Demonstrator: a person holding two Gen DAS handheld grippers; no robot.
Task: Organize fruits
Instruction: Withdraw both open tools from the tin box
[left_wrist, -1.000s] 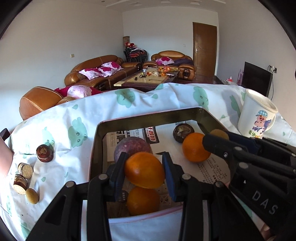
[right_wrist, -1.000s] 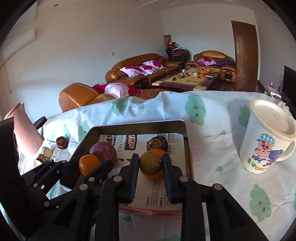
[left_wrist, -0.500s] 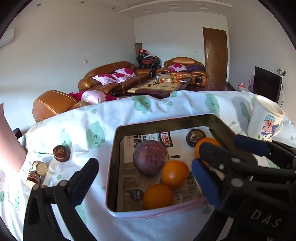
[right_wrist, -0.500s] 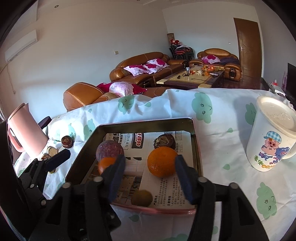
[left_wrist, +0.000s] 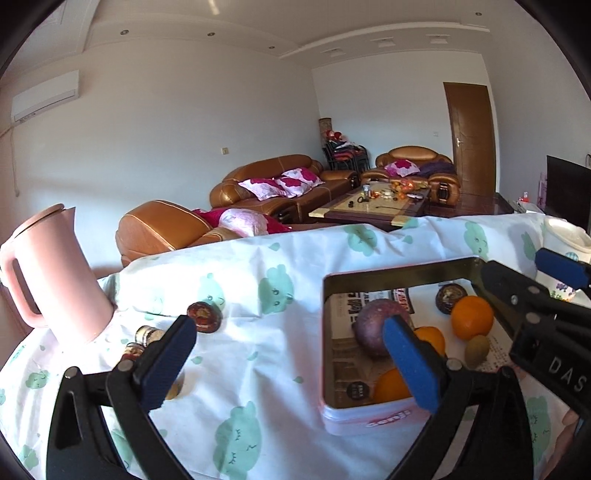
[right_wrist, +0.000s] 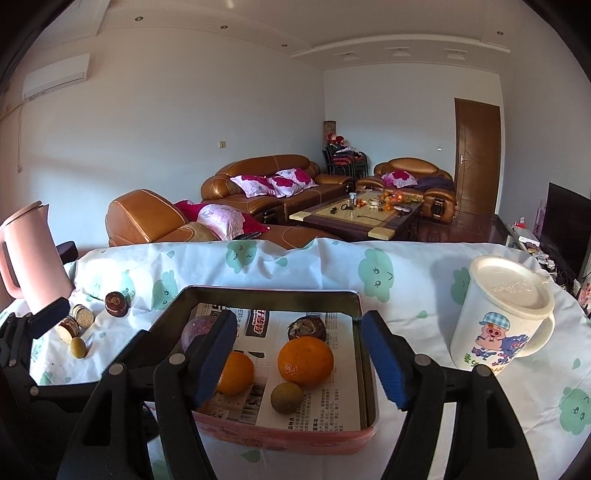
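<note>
Both claws wide apart, empty: left gripper (left_wrist: 291, 363), right gripper (right_wrist: 301, 360), blue rubbery pads. Beyond right's tips, newspaper-lined tin tray (right_wrist: 364, 354): glossy round orange (right_wrist: 306, 362), dull olive fruit (right_wrist: 287, 397).

My cameras see a bright daylit room; sun from the right warms the white wall (right_wrist: 147, 147). The lidded mug (right_wrist: 498, 325) throws a leftward shadow. Focus stays sharp; fisheye bends edges, corners go black.
</note>
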